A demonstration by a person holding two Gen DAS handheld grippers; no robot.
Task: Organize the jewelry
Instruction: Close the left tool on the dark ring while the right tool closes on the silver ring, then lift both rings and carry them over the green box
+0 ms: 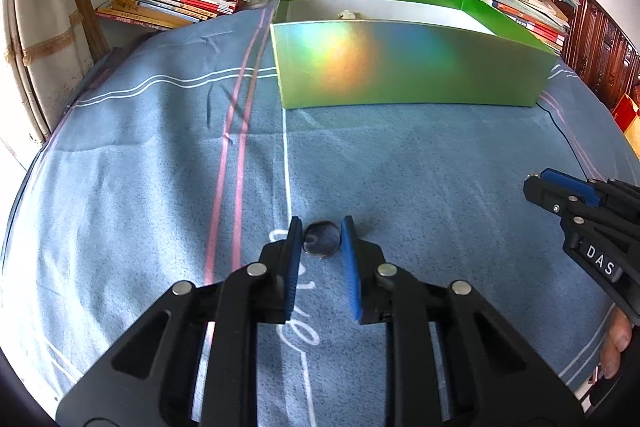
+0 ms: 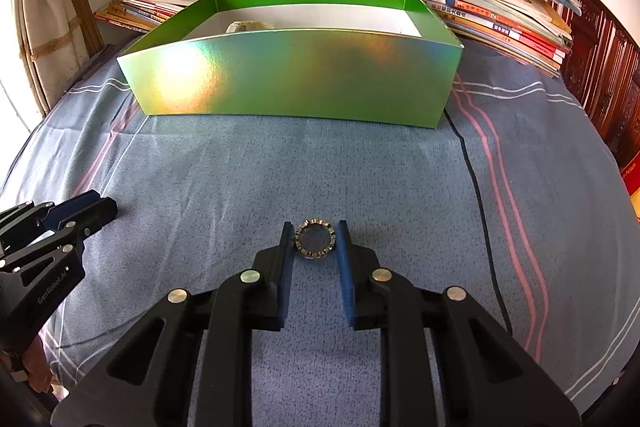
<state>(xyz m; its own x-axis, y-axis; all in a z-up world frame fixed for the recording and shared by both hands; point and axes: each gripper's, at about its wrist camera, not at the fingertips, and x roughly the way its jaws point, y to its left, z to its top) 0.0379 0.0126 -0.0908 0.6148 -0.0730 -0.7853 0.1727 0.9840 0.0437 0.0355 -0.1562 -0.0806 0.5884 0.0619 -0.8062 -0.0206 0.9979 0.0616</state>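
Left wrist view: the left gripper [image 1: 321, 227] closes on a dark ring [image 1: 321, 239] lying on the blue cloth [image 1: 420, 163], both pads touching it. In the right wrist view the right gripper [image 2: 314, 231] clamps a gold toothed ring [image 2: 314, 239] the same way. At the far side stands an open green box [image 2: 296, 83]; low inside it lies a pale item [image 2: 245, 25], perhaps jewelry, mostly hidden by the near wall.
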